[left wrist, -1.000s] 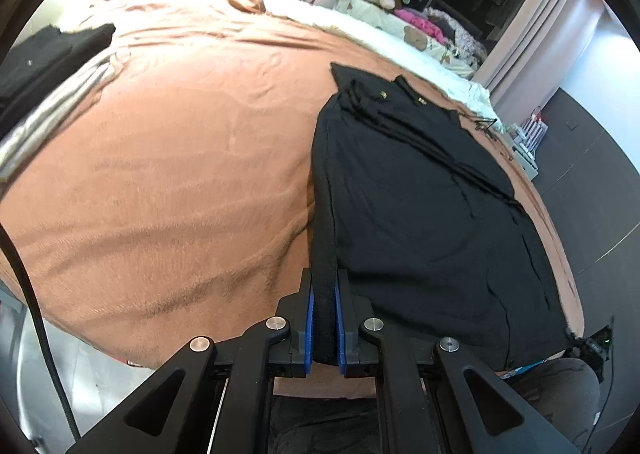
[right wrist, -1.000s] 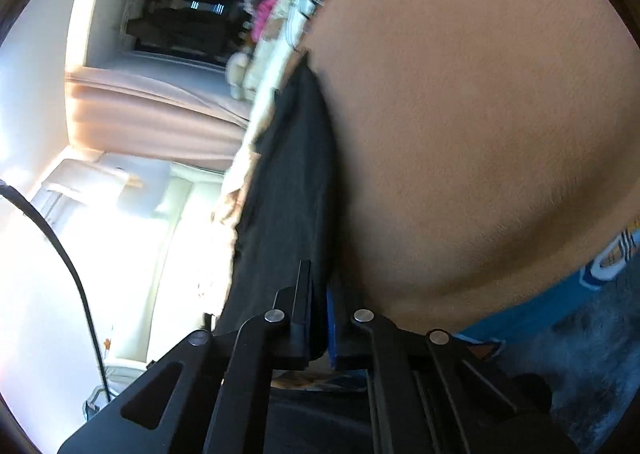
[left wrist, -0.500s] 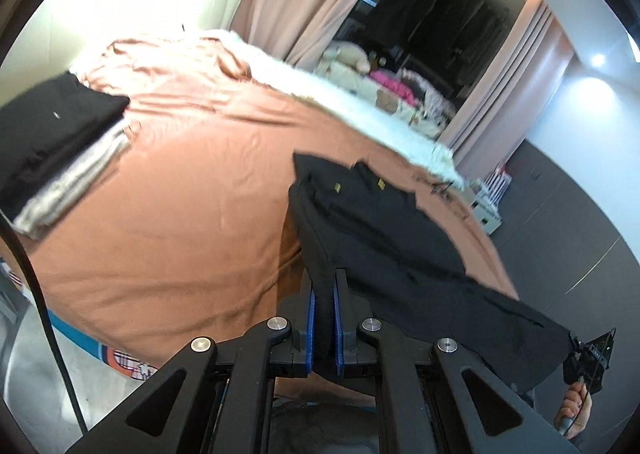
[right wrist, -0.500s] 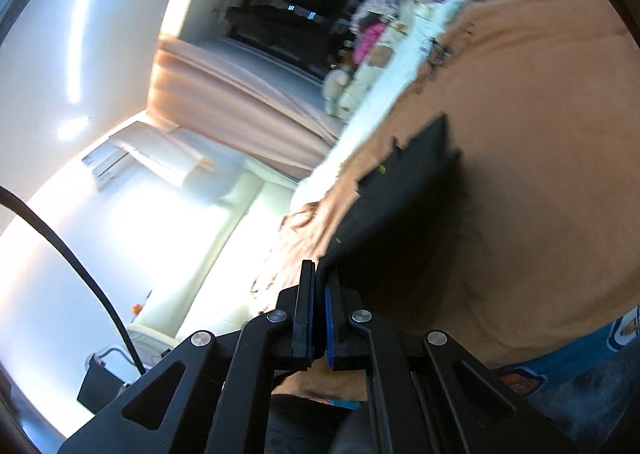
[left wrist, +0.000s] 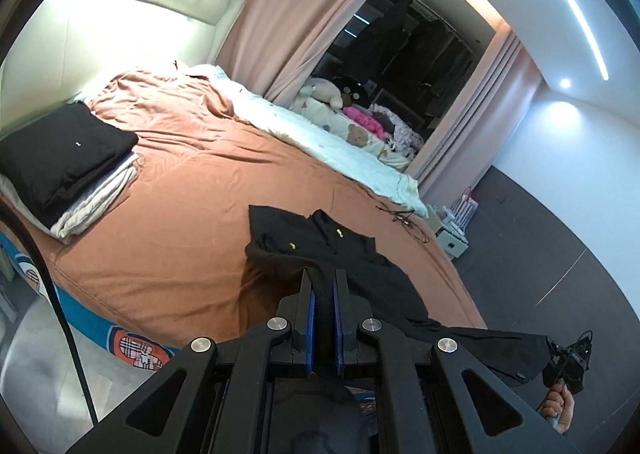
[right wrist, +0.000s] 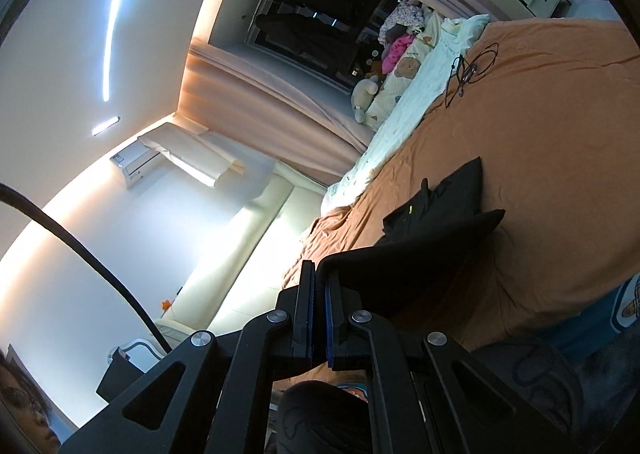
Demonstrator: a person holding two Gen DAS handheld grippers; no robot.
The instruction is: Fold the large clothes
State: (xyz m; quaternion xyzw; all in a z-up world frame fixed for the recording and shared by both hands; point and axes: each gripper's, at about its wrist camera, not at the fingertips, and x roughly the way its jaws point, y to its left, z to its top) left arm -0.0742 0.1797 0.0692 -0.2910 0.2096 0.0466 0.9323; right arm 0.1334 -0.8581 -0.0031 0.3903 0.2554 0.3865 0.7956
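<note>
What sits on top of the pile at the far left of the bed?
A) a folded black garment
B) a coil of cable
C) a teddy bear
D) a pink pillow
A: in the left wrist view a folded black garment lies on top of folded light-coloured cloth on the bed.

You're working in a home bedroom. That's a wide bed (left wrist: 168, 214) in front of you under a rust-brown cover, padded cream headboard (left wrist: 132, 42) against the wall. Soft toys (left wrist: 328, 92) and a bear-print quilt (left wrist: 332, 146) line its far side. Pink curtains (left wrist: 288, 22) frame an open wardrobe (left wrist: 420, 38) of dark hanging clothes, and there's an air conditioner (right wrist: 138, 170) high on the wall.
</note>
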